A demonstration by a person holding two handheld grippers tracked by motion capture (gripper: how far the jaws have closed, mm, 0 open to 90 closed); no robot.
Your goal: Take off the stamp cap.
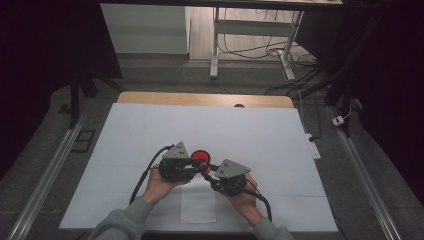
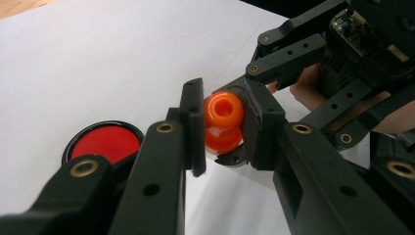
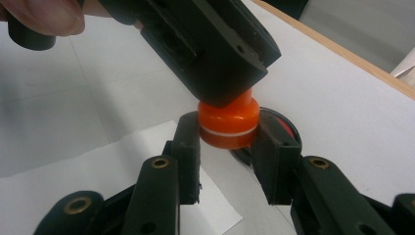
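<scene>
Above the white sheet, beside the red disc, I pinch the orange piece with my left gripper and right gripper; separating or twisting it seems left.

The orange piece is small, round and shiny. It looks like two parts, one stacked on the other, with a thin pale line running round where they meet. One end has a round hole in the middle. It is up off the desk, near the front and about in the middle from left to right. It sits in the gap between two pairs of black jaws that press on its sides. From above, just a small bit of orange peeks out. The red disc is flat and round with a black rim. It lies flat on the white desk, just behind the orange piece.
</scene>
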